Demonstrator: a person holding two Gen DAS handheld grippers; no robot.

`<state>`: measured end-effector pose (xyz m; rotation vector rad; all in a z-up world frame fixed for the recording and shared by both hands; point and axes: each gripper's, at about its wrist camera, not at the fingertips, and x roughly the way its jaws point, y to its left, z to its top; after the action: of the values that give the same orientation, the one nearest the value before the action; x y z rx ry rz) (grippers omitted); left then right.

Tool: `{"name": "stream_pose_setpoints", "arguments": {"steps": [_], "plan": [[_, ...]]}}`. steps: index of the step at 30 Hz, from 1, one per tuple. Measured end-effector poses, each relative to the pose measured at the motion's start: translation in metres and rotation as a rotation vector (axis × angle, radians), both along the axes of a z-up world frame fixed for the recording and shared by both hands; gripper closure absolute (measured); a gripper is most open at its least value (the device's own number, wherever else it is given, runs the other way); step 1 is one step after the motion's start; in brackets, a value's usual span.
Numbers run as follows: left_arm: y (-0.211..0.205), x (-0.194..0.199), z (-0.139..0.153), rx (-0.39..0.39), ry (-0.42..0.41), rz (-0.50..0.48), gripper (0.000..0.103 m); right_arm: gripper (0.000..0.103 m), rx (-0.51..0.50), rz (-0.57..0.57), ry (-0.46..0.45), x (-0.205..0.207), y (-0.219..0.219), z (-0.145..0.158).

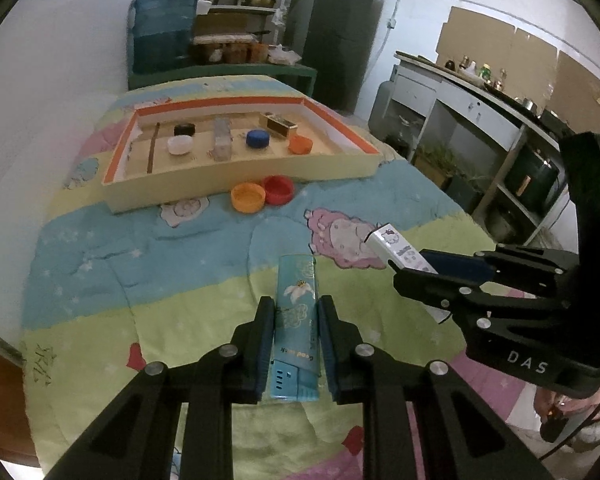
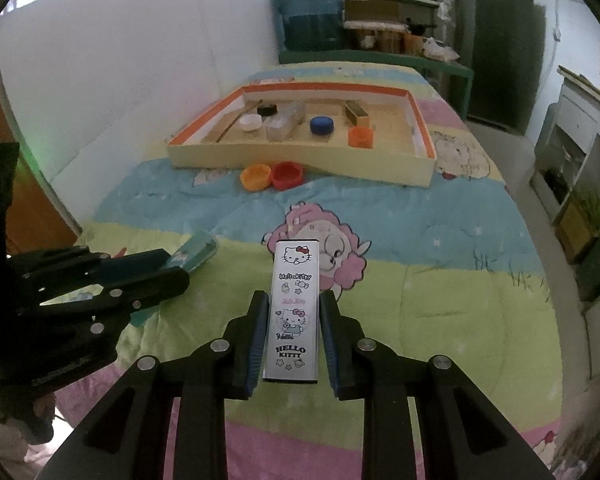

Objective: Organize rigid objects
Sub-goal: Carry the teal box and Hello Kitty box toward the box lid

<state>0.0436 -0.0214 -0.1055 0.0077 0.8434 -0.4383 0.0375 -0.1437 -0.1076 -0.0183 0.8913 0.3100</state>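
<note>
Over the quilt (image 1: 180, 300), our left gripper (image 1: 294, 344) clamps the teal lighter (image 1: 296, 312), our right gripper (image 2: 294, 340) the Hello Kitty lighter (image 2: 294, 308), print legible only there.

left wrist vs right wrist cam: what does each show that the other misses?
Left wrist only: the blue printed lighter's face, clamped in the left tongs, and the cluttered grey counter.

Right wrist only: the white Hello Kitty lighter's full printed face, clamped in the right tongs.

Both: the orange-rimmed cardboard tray holding caps, plus the orange plastic cap and red plastic cap touching in front of it on the cartoon quilt.
</note>
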Motion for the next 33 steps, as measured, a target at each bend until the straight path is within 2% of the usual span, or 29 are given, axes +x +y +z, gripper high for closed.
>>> {"name": "stream_pose_setpoints", "arguments": {"steps": [8,15,33], "plan": [[0.008,0.005,0.035,-0.016,-0.075,0.059,0.081,0.077,0.001,0.013,-0.034,0.009,0.002,0.014],[0.017,0.017,0.056,-0.032,-0.102,0.120,0.081,0.077,-0.011,0.031,-0.068,0.019,0.004,0.028],[0.021,0.057,0.074,-0.031,-0.093,0.214,0.081,0.077,-0.024,0.061,-0.107,0.056,0.005,0.050]]}}
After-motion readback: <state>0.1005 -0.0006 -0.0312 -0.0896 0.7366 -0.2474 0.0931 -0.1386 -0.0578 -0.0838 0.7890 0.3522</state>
